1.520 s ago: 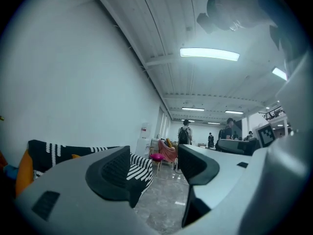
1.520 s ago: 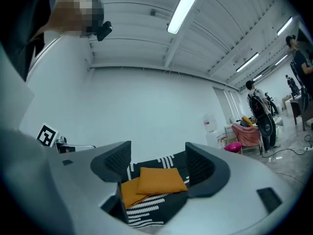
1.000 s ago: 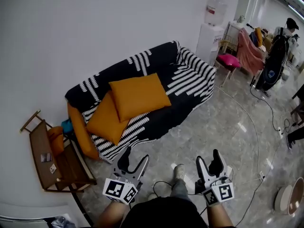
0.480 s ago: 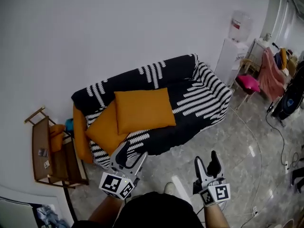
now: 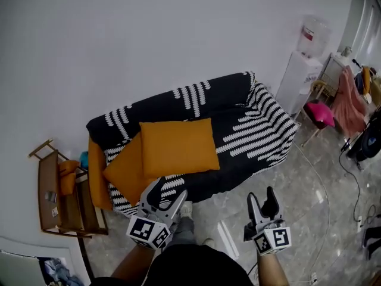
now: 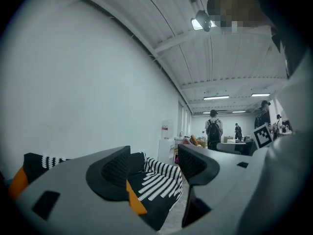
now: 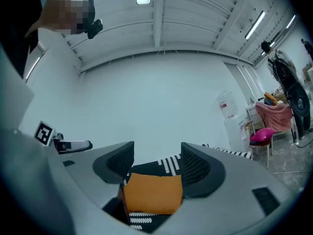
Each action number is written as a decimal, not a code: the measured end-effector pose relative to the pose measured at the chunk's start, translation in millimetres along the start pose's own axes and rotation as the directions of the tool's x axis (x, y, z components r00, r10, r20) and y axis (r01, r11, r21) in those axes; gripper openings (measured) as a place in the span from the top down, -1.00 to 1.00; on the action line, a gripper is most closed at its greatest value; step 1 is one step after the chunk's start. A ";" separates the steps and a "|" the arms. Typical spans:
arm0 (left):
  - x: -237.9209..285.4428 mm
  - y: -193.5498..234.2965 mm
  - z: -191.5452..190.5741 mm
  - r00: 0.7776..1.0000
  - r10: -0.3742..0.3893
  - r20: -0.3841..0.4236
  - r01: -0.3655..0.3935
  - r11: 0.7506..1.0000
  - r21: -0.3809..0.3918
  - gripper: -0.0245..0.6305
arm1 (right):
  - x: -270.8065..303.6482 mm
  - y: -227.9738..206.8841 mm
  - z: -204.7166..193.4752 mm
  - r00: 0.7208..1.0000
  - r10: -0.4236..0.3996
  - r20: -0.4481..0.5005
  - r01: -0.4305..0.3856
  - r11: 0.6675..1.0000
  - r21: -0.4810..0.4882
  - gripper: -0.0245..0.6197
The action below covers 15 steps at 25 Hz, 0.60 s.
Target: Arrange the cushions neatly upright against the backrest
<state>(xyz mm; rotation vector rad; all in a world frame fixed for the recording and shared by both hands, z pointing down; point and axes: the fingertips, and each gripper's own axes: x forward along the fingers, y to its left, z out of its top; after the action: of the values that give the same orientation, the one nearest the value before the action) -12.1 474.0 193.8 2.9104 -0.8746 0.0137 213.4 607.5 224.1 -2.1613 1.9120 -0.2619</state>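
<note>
Steadily closed in on the sofa [image 5: 256, 130].
Carried left gripper [image 5: 169, 188] and right gripper [image 5: 261, 194] parted, empty; found orange cushions [image 5: 178, 146] flat and overlapping on the seat, off the backrest [image 5: 172, 100], yet to be stood upright.

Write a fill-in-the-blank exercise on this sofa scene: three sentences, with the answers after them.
1. The upper cushion partly covers the lower cushion; both are ___ in colour.
2. The left gripper and the right gripper have their jaws apart and each hold ___.
3. In the head view, the water dispenser stands past the ___ end of the striped sofa.

Missing words: orange; nothing; right.
</note>
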 end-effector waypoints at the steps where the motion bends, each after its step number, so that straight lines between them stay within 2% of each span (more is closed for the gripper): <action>1: 10.1 8.4 -0.6 1.000 0.005 0.002 -0.005 1.000 -0.003 -0.04 | 13.5 -2.3 -1.9 1.000 0.005 -0.003 -0.005 1.000 -0.001 0.00; 6: 67.9 70.2 -10.5 0.999 0.033 -0.012 -0.033 0.999 -0.032 -0.04 | 94.3 -13.5 -15.4 1.000 0.002 -0.023 -0.003 1.000 -0.013 0.00; 15: 155.6 180.6 -1.5 0.997 0.065 -0.038 -0.064 0.998 0.002 -0.05 | 246.9 -21.8 -22.5 0.999 0.001 -0.053 -0.002 1.000 -0.022 -0.01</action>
<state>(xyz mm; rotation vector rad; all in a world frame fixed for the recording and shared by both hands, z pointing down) 18.5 238.8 218.5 2.8710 -0.9619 0.0741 258.6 363.6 245.5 -2.1881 1.9530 -0.3026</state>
